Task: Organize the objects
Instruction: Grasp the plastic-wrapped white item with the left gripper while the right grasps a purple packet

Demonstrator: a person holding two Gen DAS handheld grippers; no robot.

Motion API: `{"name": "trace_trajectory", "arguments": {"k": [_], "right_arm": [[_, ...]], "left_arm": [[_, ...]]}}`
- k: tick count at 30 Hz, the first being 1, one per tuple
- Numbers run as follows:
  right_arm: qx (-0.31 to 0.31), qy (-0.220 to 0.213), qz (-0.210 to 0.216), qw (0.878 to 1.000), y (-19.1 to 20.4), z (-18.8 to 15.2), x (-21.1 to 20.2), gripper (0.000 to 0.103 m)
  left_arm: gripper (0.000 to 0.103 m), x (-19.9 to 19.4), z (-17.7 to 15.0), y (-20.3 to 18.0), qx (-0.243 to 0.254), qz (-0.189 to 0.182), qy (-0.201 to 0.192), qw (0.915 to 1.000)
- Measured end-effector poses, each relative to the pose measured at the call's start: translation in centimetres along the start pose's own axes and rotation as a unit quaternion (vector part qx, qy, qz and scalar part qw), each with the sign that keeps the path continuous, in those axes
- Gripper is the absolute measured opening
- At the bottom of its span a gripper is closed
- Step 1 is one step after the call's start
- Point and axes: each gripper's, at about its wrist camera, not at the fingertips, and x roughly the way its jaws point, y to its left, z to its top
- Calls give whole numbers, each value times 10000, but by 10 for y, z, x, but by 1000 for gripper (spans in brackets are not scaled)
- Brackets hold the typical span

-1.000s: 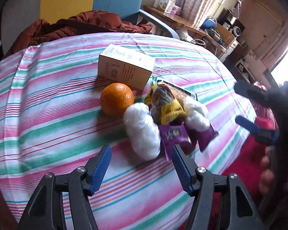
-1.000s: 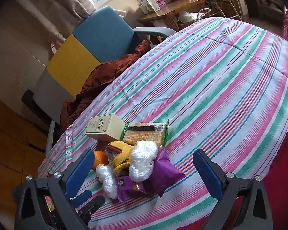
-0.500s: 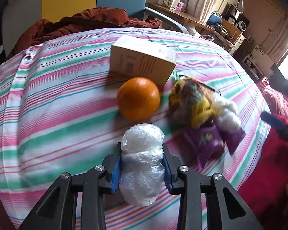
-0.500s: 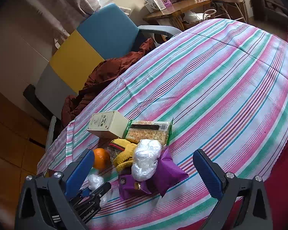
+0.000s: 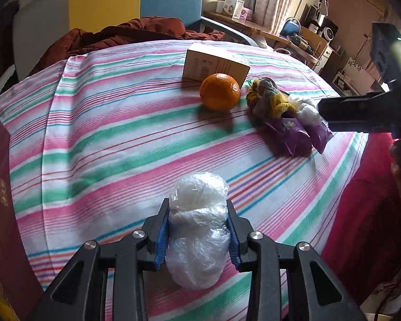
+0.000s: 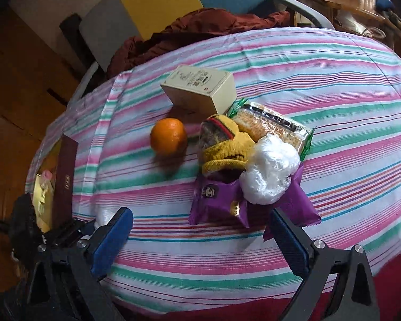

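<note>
My left gripper (image 5: 197, 230) clamps a crinkled clear plastic bundle (image 5: 197, 230). My right gripper (image 6: 200, 243) gapes wide; at its 9 o'clock, the maroon-lidded box (image 6: 64, 179) holds yellowish items.

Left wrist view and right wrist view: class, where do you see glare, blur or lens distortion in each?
Left wrist view: window glare whitens the upper right corner, the right gripper there is smeared, and the wrapped bundle in the left gripper is sharp. Right wrist view: fisheye bows the striped tablecloth; the orange looks slightly soft.
</note>
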Motion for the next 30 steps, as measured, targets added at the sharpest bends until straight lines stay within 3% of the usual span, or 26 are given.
{"name": "trace_trajectory", "arguments": {"k": [3,6,10,13,16,21,24,25,30], "right_arm": [[162,303,140,9993,-1,6,20,101],[367,497,-158,9980,1,10,40,101],[148,684,770,9946,21,2,44,101],[59,731,1221,9898,33,-5,40,101],[-93,703,833,9940,38,-8,36,101],[-655,487,-391,9959,48,-10,26,99],[-925,377,-884,9911,52,-7,27,80],[-1002,371,-946,9898,54,-6,27,74],[-1315,176,-1102,9850,65,4,23,74]], "left_arm": [[37,-3,-1,2,-67,-58,8,10000],[37,-8,-7,7,-113,-101,-4,9999],[37,-15,-16,15,-204,-180,-34,9996],[37,-17,-20,18,-227,-212,-64,9995],[37,-19,-22,19,-243,-225,-73,9994],[37,-18,-22,23,-329,-308,-110,9989],[37,-18,-23,22,-307,-283,-138,9990],[37,-18,-24,22,-304,-282,-144,9990],[37,-17,-24,24,-342,-335,-143,9988]]}}
